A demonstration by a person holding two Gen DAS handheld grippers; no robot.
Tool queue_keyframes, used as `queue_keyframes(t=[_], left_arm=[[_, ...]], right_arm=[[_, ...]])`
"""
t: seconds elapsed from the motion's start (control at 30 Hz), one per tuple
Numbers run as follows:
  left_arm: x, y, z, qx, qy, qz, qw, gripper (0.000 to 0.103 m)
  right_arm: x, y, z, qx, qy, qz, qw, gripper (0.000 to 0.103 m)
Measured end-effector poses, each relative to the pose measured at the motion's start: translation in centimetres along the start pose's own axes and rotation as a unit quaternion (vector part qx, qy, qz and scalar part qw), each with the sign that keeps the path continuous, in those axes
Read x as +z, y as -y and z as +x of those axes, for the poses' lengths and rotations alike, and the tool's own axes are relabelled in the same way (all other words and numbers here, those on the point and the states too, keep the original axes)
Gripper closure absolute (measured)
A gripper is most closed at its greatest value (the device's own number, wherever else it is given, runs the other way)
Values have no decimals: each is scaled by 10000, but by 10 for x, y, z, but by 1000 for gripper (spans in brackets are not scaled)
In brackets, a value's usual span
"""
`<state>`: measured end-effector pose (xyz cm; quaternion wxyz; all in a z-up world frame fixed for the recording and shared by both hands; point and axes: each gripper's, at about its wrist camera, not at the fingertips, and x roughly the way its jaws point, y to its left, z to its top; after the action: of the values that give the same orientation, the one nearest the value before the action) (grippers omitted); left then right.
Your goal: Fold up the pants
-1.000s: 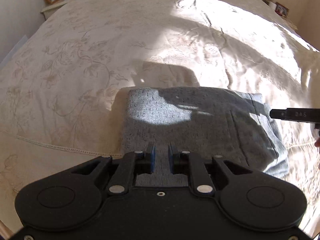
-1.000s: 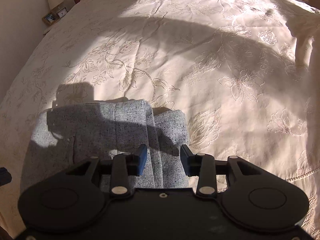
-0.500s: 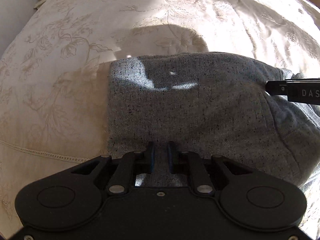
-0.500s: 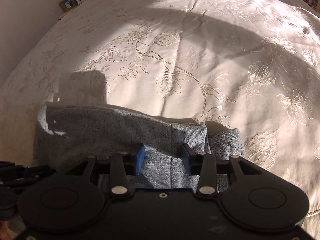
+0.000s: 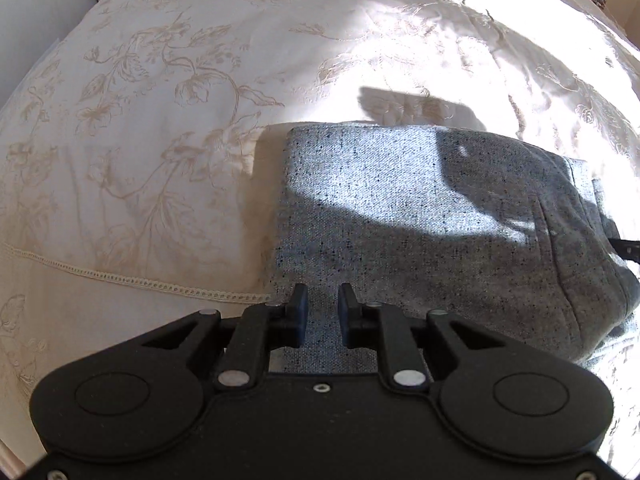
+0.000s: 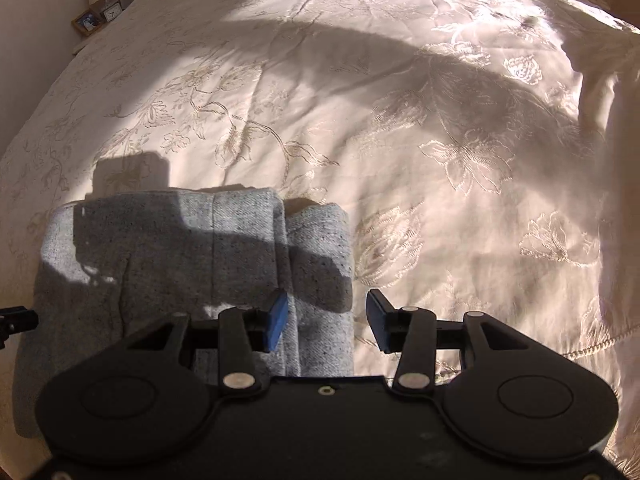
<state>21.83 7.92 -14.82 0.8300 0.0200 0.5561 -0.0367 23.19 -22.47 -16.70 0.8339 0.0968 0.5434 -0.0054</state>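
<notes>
The grey speckled pants (image 5: pixel 420 220) lie folded into a compact rectangle on the cream bedspread (image 5: pixel 160 120). My left gripper (image 5: pixel 323 304) sits over their near left edge with its jaws a small gap apart, cloth showing between them, nothing pinched. In the right wrist view the pants (image 6: pixel 168 264) fill the lower left. My right gripper (image 6: pixel 327 312) is open wide over their right end and holds nothing. The tip of the right gripper (image 5: pixel 628 250) shows at the right edge of the left wrist view.
The embroidered floral bedspread (image 6: pixel 400 140) stretches far ahead and to both sides. A lace seam (image 5: pixel 140 282) runs near the bed's front edge. A bedside shelf with a lamp, clock and photo frame (image 6: pixel 98 12) stands at the far left.
My left gripper has opened slightly and let go of the pants, which now lie flat. My right gripper has opened wider and moved right along the pants' end.
</notes>
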Motion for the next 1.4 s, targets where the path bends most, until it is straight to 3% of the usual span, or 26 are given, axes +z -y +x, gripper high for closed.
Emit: queue_keyframes(t=[0.07, 0.27, 0.53, 0.63, 0.7, 0.83, 0.93, 1.03, 1.07, 1.1, 1.13, 1.17, 1.27, 1.4], left_arm=[[4, -2, 8, -74, -157, -143, 9997, 76], [13, 4, 31, -114, -489, -196, 9985, 54], [15, 15, 39, 157, -528, 39, 9985, 45], [15, 14, 41, 260, -560, -6, 9981, 37], [15, 7, 45, 285, -643, -183, 9974, 28], [14, -12, 48, -113, -770, -772, 9940, 29], [14, -12, 48, -161, -773, -756, 9940, 29], [14, -9, 44, -268, -684, -662, 9951, 44], [15, -5, 39, -249, -619, -643, 9957, 56], [15, -3, 35, -240, -538, -614, 9964, 78], [14, -1, 29, -265, -446, -566, 9971, 82], [14, 3, 21, -194, -316, -482, 9981, 84], [13, 10, -3, -76, -35, -315, 9995, 87], [17, 8, -27, -239, 196, -420, 9986, 88]], right_arm=[[-2, 5, 11, 130, -168, 146, 9997, 56], [1, 2, 25, 213, -398, 94, 9989, 52], [7, 3, 32, 331, -565, 322, 9973, 48], [7, 3, 30, 407, -591, 207, 9972, 47], [6, 3, 30, 454, -584, 183, 9971, 47], [2, 10, 30, 552, -557, 459, 9959, 47], [-1, 22, 33, 747, -650, 1025, 9898, 46], [1, 24, 34, 860, -715, 1076, 9879, 46], [1, 23, 32, 852, -682, 1021, 9888, 51], [1, 20, 29, 882, -630, 939, 9897, 64], [0, 17, 26, 925, -576, 838, 9905, 78], [0, 12, 20, 868, -493, 739, 9923, 88], [-1, -3, 0, 746, -188, 390, 9963, 91], [1, -11, -26, 789, 98, 373, 9961, 91]])
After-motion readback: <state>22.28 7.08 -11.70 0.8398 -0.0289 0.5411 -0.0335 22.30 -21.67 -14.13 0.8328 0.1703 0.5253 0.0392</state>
